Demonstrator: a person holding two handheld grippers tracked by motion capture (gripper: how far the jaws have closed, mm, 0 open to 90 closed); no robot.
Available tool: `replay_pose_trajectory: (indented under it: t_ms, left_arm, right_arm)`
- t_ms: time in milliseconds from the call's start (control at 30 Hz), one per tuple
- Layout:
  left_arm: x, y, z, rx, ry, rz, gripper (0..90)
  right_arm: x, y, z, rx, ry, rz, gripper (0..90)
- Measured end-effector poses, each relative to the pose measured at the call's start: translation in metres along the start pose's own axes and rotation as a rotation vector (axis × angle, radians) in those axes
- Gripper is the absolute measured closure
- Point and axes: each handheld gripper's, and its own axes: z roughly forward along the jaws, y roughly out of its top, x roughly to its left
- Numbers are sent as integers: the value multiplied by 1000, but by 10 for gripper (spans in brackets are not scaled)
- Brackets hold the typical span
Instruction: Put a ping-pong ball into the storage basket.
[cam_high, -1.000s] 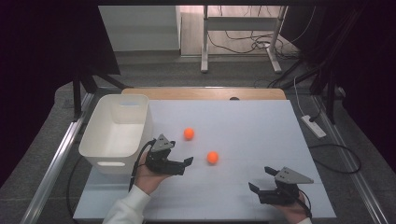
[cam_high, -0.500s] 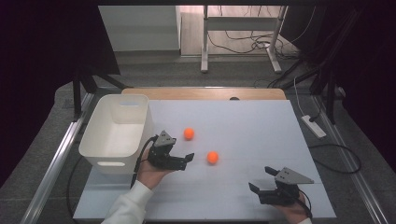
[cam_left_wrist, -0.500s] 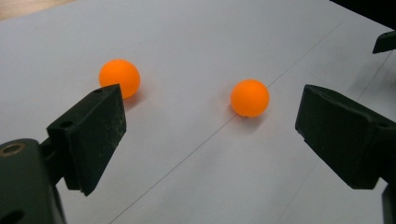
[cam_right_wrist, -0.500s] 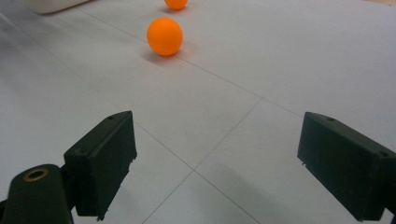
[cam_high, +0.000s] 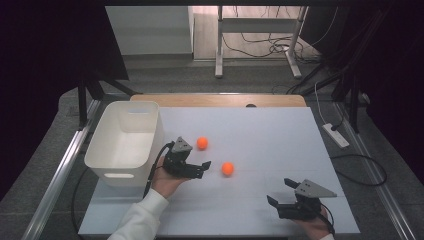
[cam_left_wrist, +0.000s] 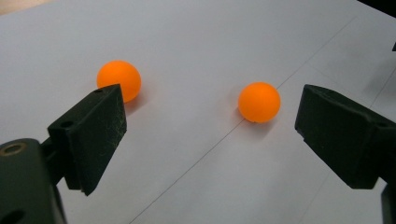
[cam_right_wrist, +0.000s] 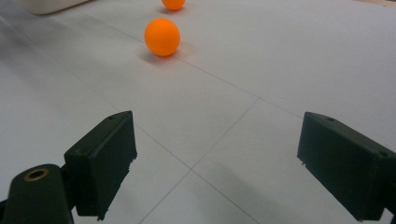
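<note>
Two orange balls lie on the white table top: one farther back, one nearer the middle. My left gripper stands open just left of the nearer ball, pointing at it. In the left gripper view that ball sits ahead between the wide-apart jaws of the gripper, while the other ball peeks from behind the left jaw. My right gripper is open near the front right, with nothing in it. In the right gripper view this gripper has the nearer ball well ahead of it.
A white plastic bin stands at the table's left side, close behind the left hand; its corner shows in the right gripper view. The table's wooden back edge lies beyond. A power strip lies off the right side.
The left gripper has shifted slightly forward and right toward the nearer ball. The right gripper and both balls have stayed put.
</note>
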Motion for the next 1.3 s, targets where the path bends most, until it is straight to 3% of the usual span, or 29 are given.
replay_pose_trajectory:
  t_ms: [1300]
  left_arm:
    - [24, 16, 37, 100, 75, -14, 100]
  right_arm:
    - [-2, 0, -1, 3, 0, 0, 117]
